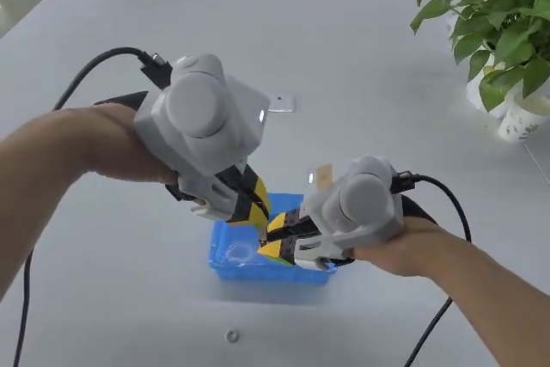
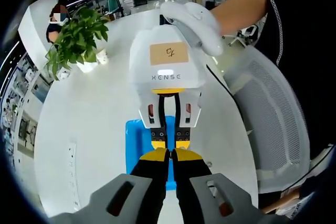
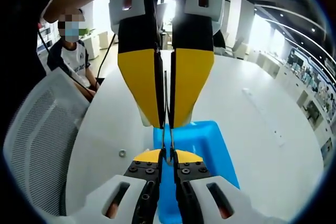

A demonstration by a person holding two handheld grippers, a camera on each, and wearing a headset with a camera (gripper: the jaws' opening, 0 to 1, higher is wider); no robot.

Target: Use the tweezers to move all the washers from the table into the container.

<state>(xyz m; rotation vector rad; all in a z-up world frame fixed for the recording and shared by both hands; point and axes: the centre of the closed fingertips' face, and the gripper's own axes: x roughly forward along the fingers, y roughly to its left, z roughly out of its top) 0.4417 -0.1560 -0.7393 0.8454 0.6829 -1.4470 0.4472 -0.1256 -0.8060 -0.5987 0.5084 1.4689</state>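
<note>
Both grippers meet tip to tip above a blue container (image 1: pixel 230 262) (image 2: pixel 133 145) (image 3: pixel 202 137). The thin metal tweezers (image 3: pixel 166 103) run between the two pairs of yellow-tipped jaws. My left gripper (image 1: pixel 258 212) (image 2: pixel 170 153) is shut on the tweezers and comes down from above in the right gripper view, left gripper (image 3: pixel 165 121). My right gripper (image 1: pixel 277 242) (image 3: pixel 167 156) is shut on their other end and faces the left one, right gripper (image 2: pixel 170 139). One washer (image 1: pixel 231 335) (image 3: pixel 122 153) lies on the white table, outside the container on its near side. Something pale lies inside the container.
A potted plant (image 1: pixel 507 23) (image 2: pixel 79 35) stands at the table's far right corner. A small white card (image 1: pixel 281 103) lies beyond the grippers. A mesh office chair (image 3: pixel 37 140) and a seated person are beside the table. Cables trail from both grippers.
</note>
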